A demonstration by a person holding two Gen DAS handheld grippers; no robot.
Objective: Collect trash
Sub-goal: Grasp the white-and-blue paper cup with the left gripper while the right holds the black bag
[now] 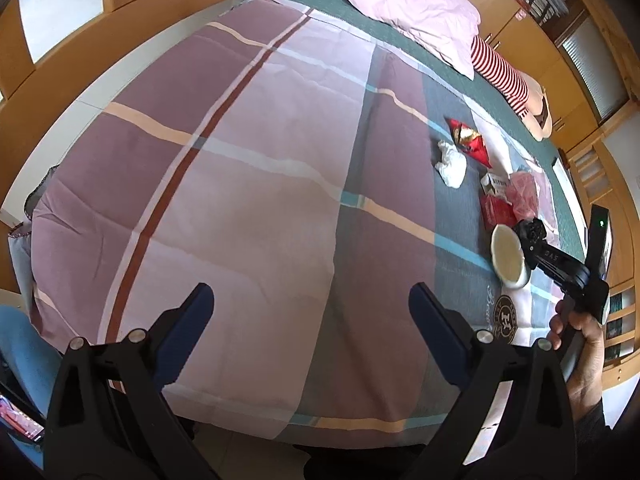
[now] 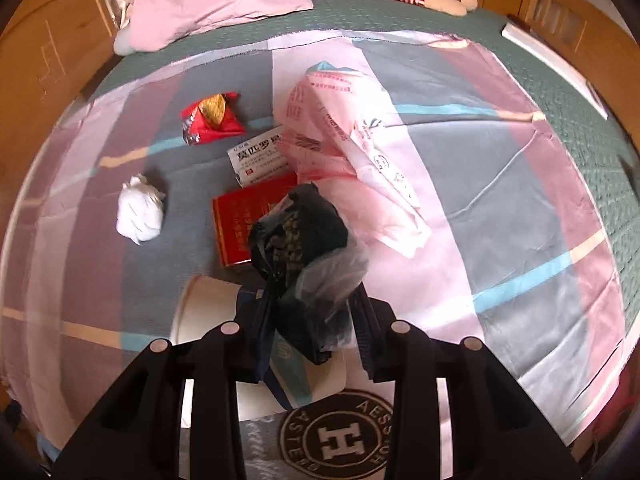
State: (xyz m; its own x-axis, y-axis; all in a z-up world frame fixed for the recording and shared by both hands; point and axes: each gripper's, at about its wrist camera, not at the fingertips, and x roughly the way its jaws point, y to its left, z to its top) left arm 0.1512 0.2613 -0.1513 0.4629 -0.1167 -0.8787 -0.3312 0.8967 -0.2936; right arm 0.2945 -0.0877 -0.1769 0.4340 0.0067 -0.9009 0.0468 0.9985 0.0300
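Trash lies on the plaid bedspread [image 2: 500, 184]: a red snack wrapper [image 2: 212, 118], a crumpled white tissue [image 2: 140, 210], a red box [image 2: 234, 224], a white medicine box [image 2: 256, 158] and a pink plastic bag [image 2: 360, 168]. My right gripper [image 2: 312, 304] is shut on a crumpled dark plastic bag [image 2: 304, 236], held just above a white paper cup [image 2: 204, 312] lying on its side. The left wrist view shows that gripper [image 1: 532, 234] by the cup [image 1: 508, 256], with the wrapper [image 1: 468, 138] and tissue [image 1: 450, 160] beyond. My left gripper [image 1: 312, 300] hangs open over bare bedspread, holding nothing.
A pink pillow [image 1: 420, 12] and a red-striped plush toy [image 1: 504, 72] lie at the head of the bed. A wooden bed frame [image 1: 132, 36] and cabinets surround it. A person's hand [image 1: 580, 344] holds the right gripper. The foot edge of the bed [image 1: 280, 428] is near.
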